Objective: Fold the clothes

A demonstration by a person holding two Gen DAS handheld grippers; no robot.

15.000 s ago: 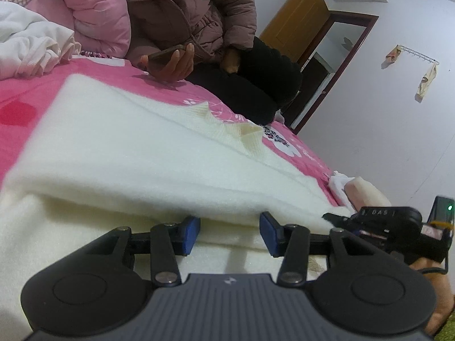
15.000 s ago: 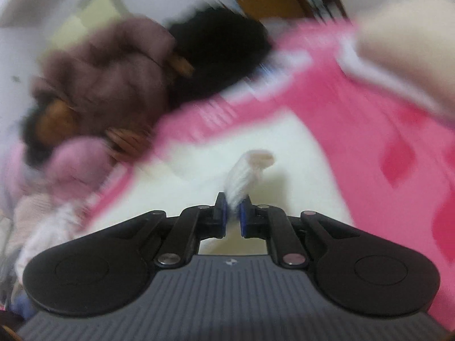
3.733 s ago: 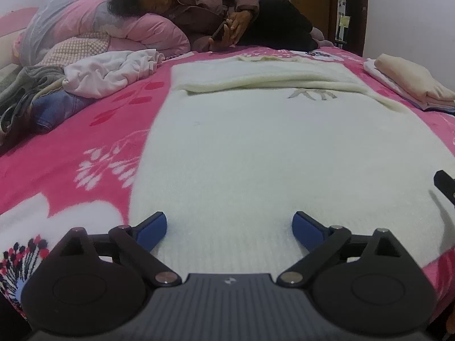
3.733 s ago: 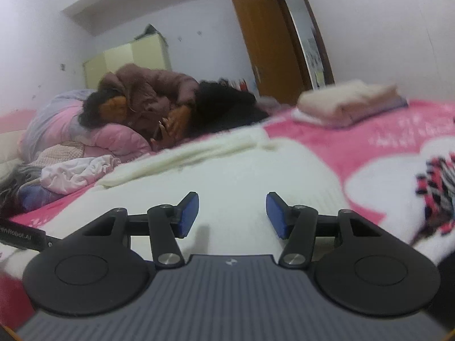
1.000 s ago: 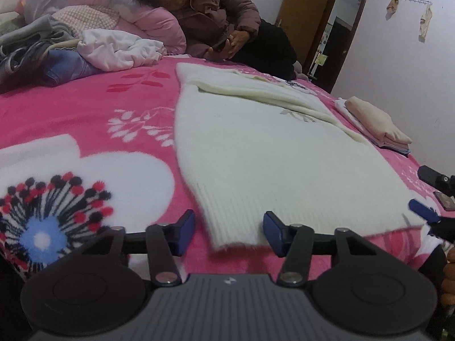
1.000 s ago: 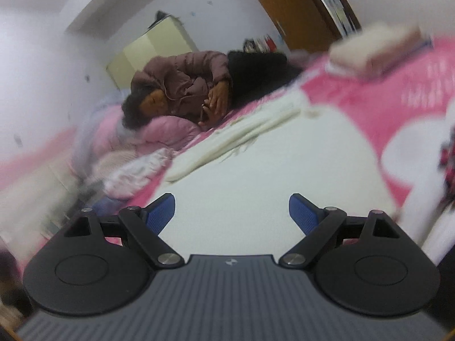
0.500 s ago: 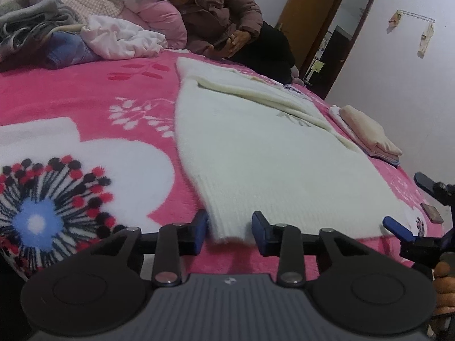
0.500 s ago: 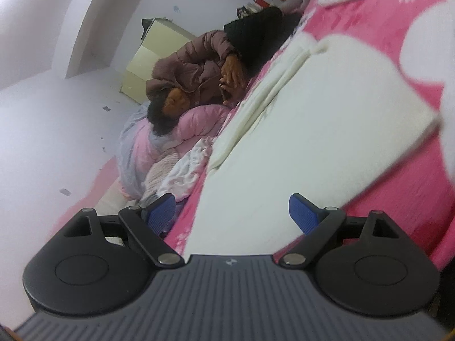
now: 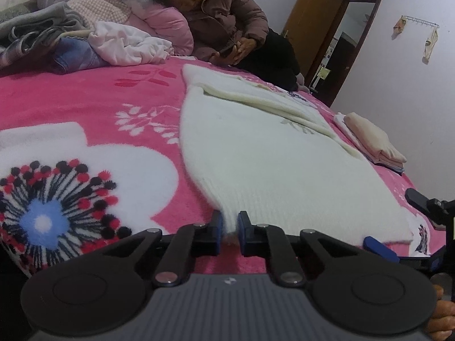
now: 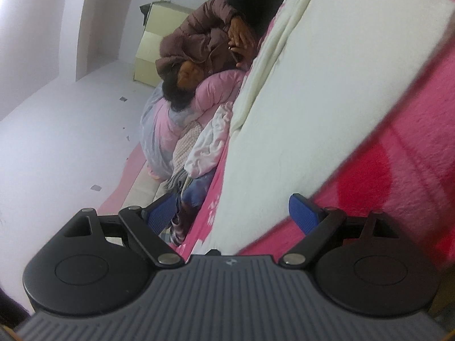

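Note:
A cream knit sweater (image 9: 270, 153) lies flat on the pink flowered blanket (image 9: 85, 105), its sleeves folded across the far end. My left gripper (image 9: 229, 228) is shut on the sweater's near left hem corner. My right gripper (image 10: 233, 210) is open, rolled sideways, its jaws on either side of the sweater's hem (image 10: 298, 108) near the right corner. The right gripper also shows at the right edge of the left wrist view (image 9: 398, 227).
A person in a brown jacket (image 9: 227, 17) lies at the far end of the bed. A heap of loose clothes (image 9: 85, 39) is at the far left. A folded stack of garments (image 9: 372, 142) sits at the right edge. A doorway (image 9: 341, 45) is beyond.
My left gripper has closed on the sweater's hem corner. My right gripper has rolled further sideways and come closer to the hem, still open.

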